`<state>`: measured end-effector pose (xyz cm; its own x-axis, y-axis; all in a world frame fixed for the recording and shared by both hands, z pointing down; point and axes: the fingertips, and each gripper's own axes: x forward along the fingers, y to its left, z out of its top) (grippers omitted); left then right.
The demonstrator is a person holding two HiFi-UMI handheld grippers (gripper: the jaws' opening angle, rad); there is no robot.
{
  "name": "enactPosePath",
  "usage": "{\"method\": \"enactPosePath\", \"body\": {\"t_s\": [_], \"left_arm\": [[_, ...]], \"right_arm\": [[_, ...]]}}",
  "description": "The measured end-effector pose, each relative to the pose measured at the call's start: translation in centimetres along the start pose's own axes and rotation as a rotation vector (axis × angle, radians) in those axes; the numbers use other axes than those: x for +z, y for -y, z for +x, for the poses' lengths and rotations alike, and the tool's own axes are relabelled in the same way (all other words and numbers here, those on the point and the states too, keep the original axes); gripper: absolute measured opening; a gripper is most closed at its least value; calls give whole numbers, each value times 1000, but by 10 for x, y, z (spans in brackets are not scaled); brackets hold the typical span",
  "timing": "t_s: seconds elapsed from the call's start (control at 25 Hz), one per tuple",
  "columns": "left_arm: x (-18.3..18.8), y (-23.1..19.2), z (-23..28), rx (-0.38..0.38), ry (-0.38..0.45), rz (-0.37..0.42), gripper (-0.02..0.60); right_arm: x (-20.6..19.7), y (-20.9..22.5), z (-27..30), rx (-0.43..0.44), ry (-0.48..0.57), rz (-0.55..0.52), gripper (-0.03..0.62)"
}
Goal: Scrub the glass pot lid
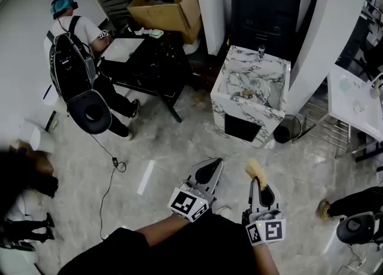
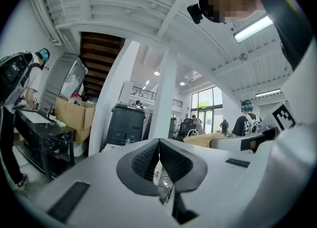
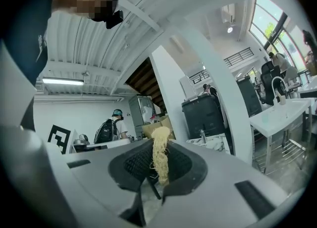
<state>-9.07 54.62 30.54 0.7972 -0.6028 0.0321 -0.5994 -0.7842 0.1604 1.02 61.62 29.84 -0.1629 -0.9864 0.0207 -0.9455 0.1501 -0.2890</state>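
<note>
a: where is the glass pot lid (image 1: 261, 91)? i do not find it near the grippers.

b: well ahead of both grippers, past their tips. i think it is the curved shiny shape that lies inside the marble sink (image 1: 220, 109), but it is small and i cannot be sure. i can tell no handle and no dirt on it from here.

a: and the grippers?

b: the right gripper (image 3: 159, 161) is clamped on a yellow fibrous scrubber (image 3: 160, 147), which stands up out of the jaws. the left gripper (image 2: 158, 146) has its jaws pressed together, with nothing between them. both hang over the floor, well apart from the sink.

a: what could go wrong from here?

b: i judge three things. first, nothing holds the lid; if the scrubber pushes on it while the left gripper stays empty, the lid may slide or turn in the basin and knock on the marble. second, the scrubber looks soft and is pinched only in a narrow part, so hard pressing may pull it out. third, a thin cable (image 1: 109, 175) lies on the floor to the left of the left gripper; it is off the straight way to the sink.

a: anybody near?

b: a person with a backpack (image 1: 75, 58) stands at a black table (image 1: 149, 58), far to the left.
</note>
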Motion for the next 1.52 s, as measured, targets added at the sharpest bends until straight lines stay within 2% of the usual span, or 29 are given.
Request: {"method": "enactPosePath", "body": {"t_s": [0.28,0.56,0.72,0.92,1.0,1.2,1.36,1.52], "left_arm": [[-7,-57,63,-29,-20,-9,17],[7,-156,148,-45,-34,-49,17],[8,-213,191,-60,-55,-117,17],[9,-272,236,-74,-68,-118,17],[10,-286,249,-71,-72,-123,17],[11,-299,268,-66,-91,-130,17],[4,-301,278,-42,-101,-110,17],[-2,-305,295,-25,-116,-61,17]], "right_arm": [[-8,34,71,-51,-41,6,69],[5,64,196,-82,-96,-14,69],[30,67,273,-59,-72,-29,69],[31,81,337,-90,-94,-37,69],[29,89,353,-102,-108,-43,69],[26,98,391,-59,-139,-3,69],[11,118,409,-44,-215,-70,69],[-8,131,434,34,-267,-111,69]]}}
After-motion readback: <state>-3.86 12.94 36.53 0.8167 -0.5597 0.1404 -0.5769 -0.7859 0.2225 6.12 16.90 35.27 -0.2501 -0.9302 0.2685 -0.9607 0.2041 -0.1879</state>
